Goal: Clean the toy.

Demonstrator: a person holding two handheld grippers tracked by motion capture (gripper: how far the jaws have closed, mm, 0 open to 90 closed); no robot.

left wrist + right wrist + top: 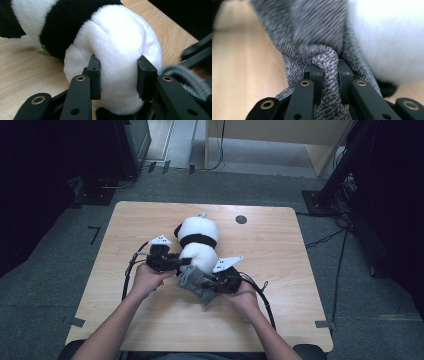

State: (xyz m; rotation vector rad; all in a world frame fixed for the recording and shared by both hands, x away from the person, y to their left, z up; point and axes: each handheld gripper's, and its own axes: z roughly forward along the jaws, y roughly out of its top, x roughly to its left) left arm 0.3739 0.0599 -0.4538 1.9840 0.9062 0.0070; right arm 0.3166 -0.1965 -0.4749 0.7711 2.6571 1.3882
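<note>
Black jaws of the right gripper (329,72) stood closest to the lens in the right gripper view, pressed together on a bunched fold of grey knit cloth (327,62). That cloth rose from the pinch and spread upward against white plush. Its weave was a fine black-and-white fleck; no tag or label could be read on it.

From the left gripper view, the left gripper (119,77) was clamped on the rounded white lower body of a toy panda (117,42), one pad pressed into the plush on either side, the fur bulging between them. A black band crossed the toy above the grip. A small green scrap (44,52) lay on the wood beneath the toy; whether it bore writing could not be told. The grey cloth (185,77) showed at the right edge, just beside the toy.

Seen from the high view, the toy panda (198,242) lay near the middle of a light wooden table (280,270), its far end away from the person. The left gripper (184,262) met the toy's near end from the left; the right gripper (212,281) held the grey cloth (192,280) just below it. A dark round disc (241,219) sat in the tabletop beyond the toy. No brand or lettering was legible anywhere.
</note>
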